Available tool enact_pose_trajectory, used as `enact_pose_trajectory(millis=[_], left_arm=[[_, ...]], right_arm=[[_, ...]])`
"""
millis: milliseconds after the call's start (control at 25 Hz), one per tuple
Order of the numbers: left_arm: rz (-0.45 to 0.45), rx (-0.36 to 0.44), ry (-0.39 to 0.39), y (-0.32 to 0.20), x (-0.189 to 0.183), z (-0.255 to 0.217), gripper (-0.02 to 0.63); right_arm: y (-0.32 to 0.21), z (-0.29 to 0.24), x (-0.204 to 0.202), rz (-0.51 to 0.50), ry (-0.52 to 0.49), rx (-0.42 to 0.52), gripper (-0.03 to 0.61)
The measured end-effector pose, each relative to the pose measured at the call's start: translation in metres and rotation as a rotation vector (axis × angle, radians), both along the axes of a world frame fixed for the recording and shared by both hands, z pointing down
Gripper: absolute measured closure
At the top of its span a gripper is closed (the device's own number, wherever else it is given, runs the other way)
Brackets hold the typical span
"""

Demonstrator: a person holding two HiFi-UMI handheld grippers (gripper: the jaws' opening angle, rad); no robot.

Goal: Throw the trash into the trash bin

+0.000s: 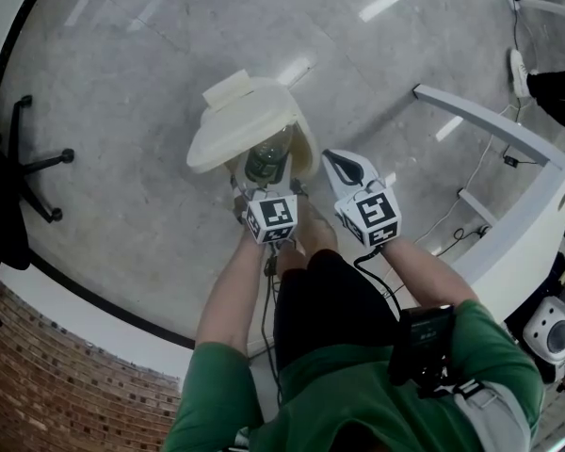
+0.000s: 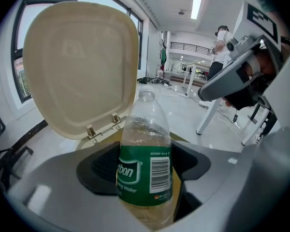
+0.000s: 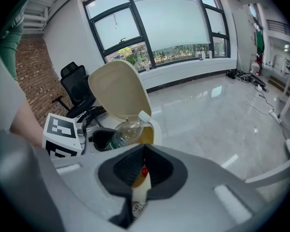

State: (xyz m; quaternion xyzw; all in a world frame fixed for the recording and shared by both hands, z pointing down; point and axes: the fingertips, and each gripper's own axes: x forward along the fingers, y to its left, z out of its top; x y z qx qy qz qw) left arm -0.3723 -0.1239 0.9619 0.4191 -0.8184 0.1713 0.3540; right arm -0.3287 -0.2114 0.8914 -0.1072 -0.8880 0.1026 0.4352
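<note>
- Bottle [image 2: 144,129]: clear plastic with a green label and a white cap. The left hand-held gripper [image 2: 147,173] grips it, cap end over the open bin [image 1: 306,149].
- The bin is cream, with its lid [image 2: 79,66] tipped up.
- The right hand-held gripper [image 3: 141,170] pinches a small pale bottle [image 3: 139,187] with a red top, beside the bin.

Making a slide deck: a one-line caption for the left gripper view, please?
Left gripper clamps a green-labelled water bottle in front of the raised bin lid.
</note>
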Motion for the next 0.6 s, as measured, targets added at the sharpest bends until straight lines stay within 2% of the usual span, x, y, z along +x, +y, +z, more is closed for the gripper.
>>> enact_pose_trajectory(millis=[320, 600], left_arm=[[-0.094, -0.015, 0.052, 0.0, -0.001, 0.015, 0.278], [-0.114, -0.047, 0.078, 0.001, 0.0, 0.029, 0.277]], right_arm=[[-0.005, 0.005, -0.005, -0.02, -0.001, 0.004, 0.574], [-0.014, 0.01, -0.004, -0.006, 0.007, 0.011, 0.574]])
